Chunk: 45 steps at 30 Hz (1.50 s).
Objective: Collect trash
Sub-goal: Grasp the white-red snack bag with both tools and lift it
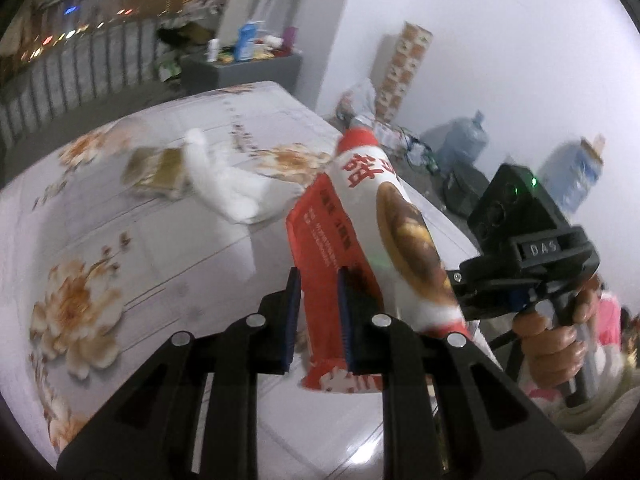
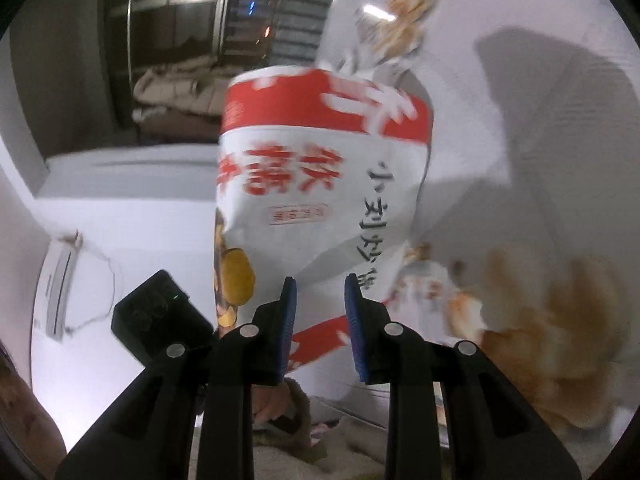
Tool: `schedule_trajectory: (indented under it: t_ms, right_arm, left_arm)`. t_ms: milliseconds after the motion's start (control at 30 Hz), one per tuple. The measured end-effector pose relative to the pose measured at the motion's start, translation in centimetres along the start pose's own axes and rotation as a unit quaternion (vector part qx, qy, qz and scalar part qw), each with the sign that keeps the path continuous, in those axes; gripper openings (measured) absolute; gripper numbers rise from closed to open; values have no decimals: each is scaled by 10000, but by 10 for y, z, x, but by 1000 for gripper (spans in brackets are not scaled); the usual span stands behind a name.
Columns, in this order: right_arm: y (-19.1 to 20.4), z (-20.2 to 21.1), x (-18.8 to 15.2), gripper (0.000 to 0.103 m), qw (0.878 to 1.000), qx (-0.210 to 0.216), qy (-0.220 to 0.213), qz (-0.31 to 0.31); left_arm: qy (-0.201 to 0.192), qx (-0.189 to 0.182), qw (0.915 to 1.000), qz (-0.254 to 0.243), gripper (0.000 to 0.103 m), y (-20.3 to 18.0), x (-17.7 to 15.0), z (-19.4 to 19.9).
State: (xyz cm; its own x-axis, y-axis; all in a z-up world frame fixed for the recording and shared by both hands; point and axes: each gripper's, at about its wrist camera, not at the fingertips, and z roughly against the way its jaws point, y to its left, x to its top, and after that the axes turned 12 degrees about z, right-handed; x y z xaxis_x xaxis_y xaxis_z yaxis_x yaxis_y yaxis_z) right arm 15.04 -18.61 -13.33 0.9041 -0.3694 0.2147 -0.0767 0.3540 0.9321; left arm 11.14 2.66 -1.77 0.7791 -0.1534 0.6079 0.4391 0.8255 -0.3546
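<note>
A red and white snack bag (image 1: 376, 200) is held up over the flowered tabletop (image 1: 120, 260). My left gripper (image 1: 318, 276) is shut on the bag's red lower edge. The right gripper (image 1: 468, 284), held by a hand (image 1: 552, 344), grips the same bag from the right side. In the right wrist view the bag (image 2: 320, 160) fills the middle, and my right gripper (image 2: 320, 284) is shut on its lower part. The left gripper's black body (image 2: 160, 316) shows at the lower left. A crumpled white tissue (image 1: 224, 184) and a gold packet (image 1: 156, 172) lie on the table behind the bag.
A grey cabinet (image 1: 248, 64) with bottles and cartons stands beyond the table's far edge. A stack of printed boxes (image 1: 408, 68), blue water jugs (image 1: 464, 140) and loose clutter sit along the white wall on the right. A railing (image 1: 80, 64) runs at the back left.
</note>
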Motion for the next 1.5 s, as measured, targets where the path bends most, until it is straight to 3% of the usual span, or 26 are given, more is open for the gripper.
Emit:
schedule_trajectory:
  t_ms: [200,333,500,700,800,1000,1300,1400,1500]
  right_arm:
    - [-19,39,-12,26,9982,-508,-269,-172]
    - [-28,63,-16,26,9914,-1187,-474,-266]
    - [-43,89,-19,26,9865,-1254,-913,-531]
    - [-57,95,-22,38,9861,-676,-1268,-836]
    - [-55,94,-18,39,9869,-843,-1181,-703]
    - [-30,69,-1,40,9833,-1700,-654,-53]
    - [-23,49,11,40,9832,-1759,-486,22]
    - [-15,48,11,38,9780,-2034,-407,229]
    - [-8,53,2,30,9701,-2362,-386,395]
  left_arm:
    - [123,-135,9992,-358,15,-33,-5,-25]
    - [281,-280,9984,-391,15,-43,-9,-42]
    - [476,-300,9974,-451,15,-49,-17,-60]
    - [543,-368,9969,-430,15,-52,-23,-69]
    - [537,-418,9969,-393,15,-49,-24,-70]
    - [532,-592,9964,-292,15,-42,-24,-71]
    - [327,-702,9967,-230,15,-34,-30,-68]
    - [326,-794,9962,-111,15,-29,-28,-68]
    - [286,-833,9961,-27,15,-25,-28,-67]
